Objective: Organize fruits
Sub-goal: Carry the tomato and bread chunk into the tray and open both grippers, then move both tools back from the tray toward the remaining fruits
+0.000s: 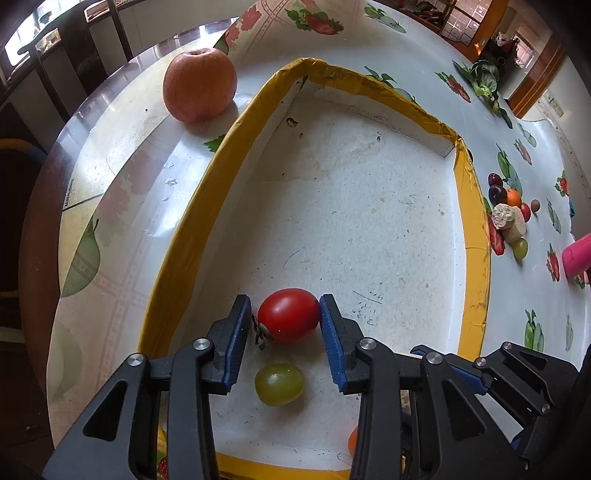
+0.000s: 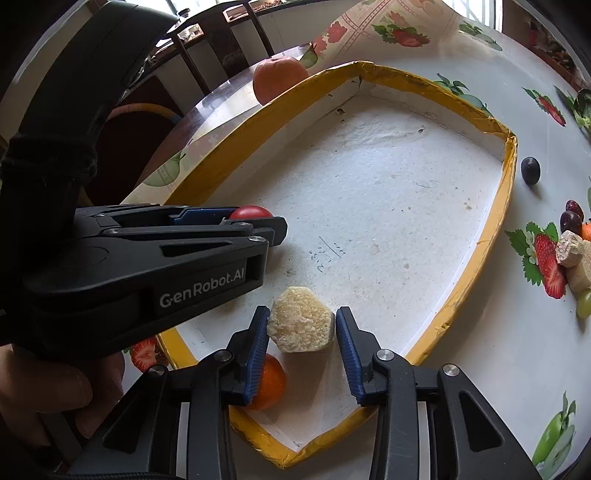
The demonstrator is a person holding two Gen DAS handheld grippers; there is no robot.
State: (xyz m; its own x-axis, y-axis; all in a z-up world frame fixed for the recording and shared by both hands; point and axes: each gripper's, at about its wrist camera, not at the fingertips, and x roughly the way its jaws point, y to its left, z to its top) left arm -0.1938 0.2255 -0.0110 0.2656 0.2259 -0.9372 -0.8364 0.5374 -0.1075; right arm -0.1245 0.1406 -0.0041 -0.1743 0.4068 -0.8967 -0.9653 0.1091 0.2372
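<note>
Left claw (image 1: 284, 319) loosely brackets cherry tomato (image 1: 289, 315) on tray (image 1: 474, 236) floor, not clamped. Right claw (image 2: 302, 326) likewise released around hexagonal crumbly block (image 2: 301, 325).

Left claw (image 1: 286, 325) angled steeply down, jaws parted, right claw (image 2: 301, 328) likewise

Dark wooden chairs (image 2: 207, 48) behind table; bright window (image 1: 460, 18) (daylight).
</note>
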